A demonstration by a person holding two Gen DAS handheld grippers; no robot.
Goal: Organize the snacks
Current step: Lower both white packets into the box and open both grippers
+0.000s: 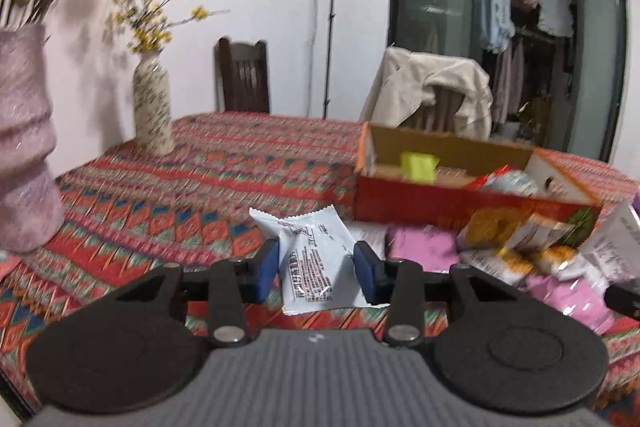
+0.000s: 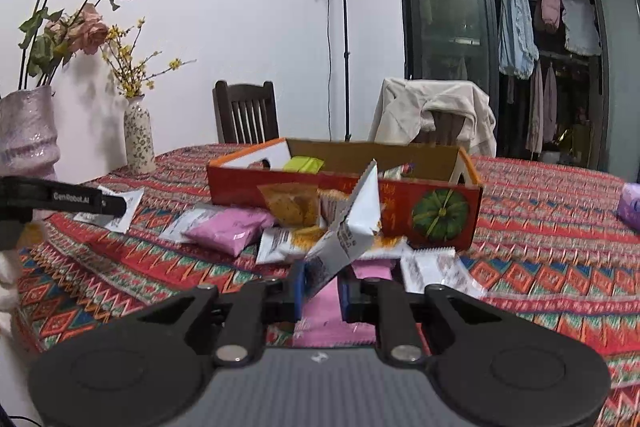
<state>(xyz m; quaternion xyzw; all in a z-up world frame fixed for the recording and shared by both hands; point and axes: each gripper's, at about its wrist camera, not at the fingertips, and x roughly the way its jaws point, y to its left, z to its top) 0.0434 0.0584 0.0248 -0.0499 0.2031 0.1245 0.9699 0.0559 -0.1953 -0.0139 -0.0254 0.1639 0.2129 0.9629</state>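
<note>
left wrist: packet (image 1: 316, 255) between tongs (image 1: 317, 267)

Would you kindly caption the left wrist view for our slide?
Left claw gripping a white snack packet above the patterned tablecloth, red cardboard box to its right.

Two vases of flowers, a pink vase (image 2: 28, 131) and a speckled vase (image 2: 139, 137), stand on the patterned table (image 2: 540, 227). Behind it, a beige jacket (image 2: 432, 111) drapes one chair; a lamp stand (image 2: 345, 47) rises nearby.

Box (image 2: 344, 195) on desk (image 2: 540, 227), chairs (image 2: 246, 113) behind it. Snack packets (image 2: 234, 229) heaped on desk before box, few more inside box. Two vases (image 2: 138, 137) at desk's left edge, one behind other. Lamp stand (image 2: 345, 67) against wall behind desk.
</note>
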